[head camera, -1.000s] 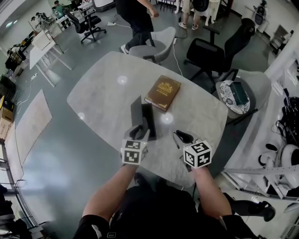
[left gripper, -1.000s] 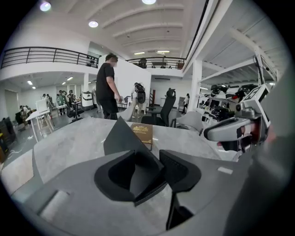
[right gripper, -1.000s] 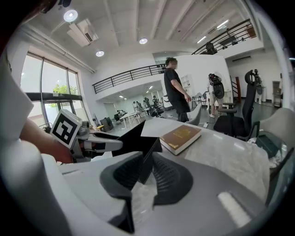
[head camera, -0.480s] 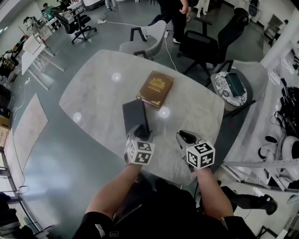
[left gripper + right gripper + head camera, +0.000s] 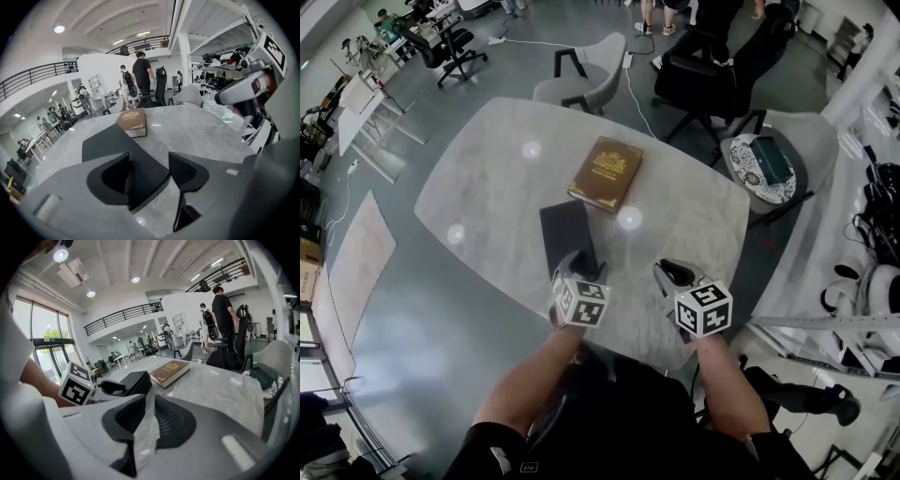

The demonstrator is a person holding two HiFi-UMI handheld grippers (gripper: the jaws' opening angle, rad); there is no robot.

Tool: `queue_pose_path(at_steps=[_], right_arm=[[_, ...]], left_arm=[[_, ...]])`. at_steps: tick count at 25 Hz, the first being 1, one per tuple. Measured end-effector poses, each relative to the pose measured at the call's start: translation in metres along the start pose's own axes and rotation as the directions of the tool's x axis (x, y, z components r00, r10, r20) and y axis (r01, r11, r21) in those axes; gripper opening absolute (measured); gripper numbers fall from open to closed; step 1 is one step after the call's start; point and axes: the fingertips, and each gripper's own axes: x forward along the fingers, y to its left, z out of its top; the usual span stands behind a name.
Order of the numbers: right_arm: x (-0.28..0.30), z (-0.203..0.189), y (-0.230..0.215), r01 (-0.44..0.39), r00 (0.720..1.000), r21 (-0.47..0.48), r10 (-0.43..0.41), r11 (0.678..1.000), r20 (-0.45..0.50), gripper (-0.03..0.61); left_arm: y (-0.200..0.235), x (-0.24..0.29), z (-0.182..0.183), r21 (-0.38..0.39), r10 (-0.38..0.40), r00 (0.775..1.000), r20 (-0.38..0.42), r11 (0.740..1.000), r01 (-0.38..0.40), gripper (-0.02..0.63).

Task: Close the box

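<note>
While my left gripper (image 5: 149, 161) points down at the table (image 5: 487, 187), its jaws stand wide apart; they have just been opening. The near corner of the box (image 5: 564, 234) sits between them. My right-hand pad is clear of that corner, with bare table showing between the two. On the other side the box edge runs in behind the pad, and I cannot tell whether they touch. Nothing is pinched.

The box is black and lies flat on the grey marbled top with its lid down, closed. Its long side runs away from me towards the middle of the table. Just beyond its far end lies a brown book (image 5: 605, 173) with a gold emblem on the cover. Book and box are close, and the head view shows a thin strip of table between them.

My right gripper (image 5: 149, 401) hangs over the near edge of the table, to the right of the box and apart from it. Its jaws are drawn almost together, leaving only a slit, and through the slit I see table and nothing else. It holds nothing.

From the right gripper view my left gripper's marker cube (image 5: 75, 389) shows at the left, with its dark jaw reaching to the box's near end.

Beyond the table stand a grey chair (image 5: 591, 80) and a black chair (image 5: 712, 80).
</note>
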Motion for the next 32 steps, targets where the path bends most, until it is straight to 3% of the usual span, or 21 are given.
queue_pose_path(at_steps=[8,12,17,23,32], right_arm=[[0.003,0.002,0.006,-0.029,1.0,0.0,0.029,1.0,0.009,0.066],[0.006,0.009,0.013,-0.046,0.999,-0.016,0.047,0.999,0.018,0.066],[0.013,0.029,0.028,-0.027,0.998,-0.058,0.03,0.998,0.054,0.021],[0.025,0.049,0.081,-0.007,0.997,-0.19,0.022,0.982,0.074,0.003],[0.042,0.067,0.186,0.035,0.992,-0.237,-0.004,0.971,0.129,0.003]], left_arm=[[0.003,-0.005,0.007,-0.041,-0.043,0.999,0.009,0.998,0.043,0.267],[0.009,-0.028,0.024,-0.07,-0.061,0.993,0.101,0.995,0.068,0.261],[0.018,-0.071,0.042,-0.039,-0.152,0.962,0.228,0.985,0.165,0.225],[0.063,-0.124,0.037,-0.05,-0.165,0.925,0.342,0.98,0.194,0.175],[0.129,-0.201,-0.009,-0.039,-0.197,0.894,0.403,0.972,0.232,0.075]])
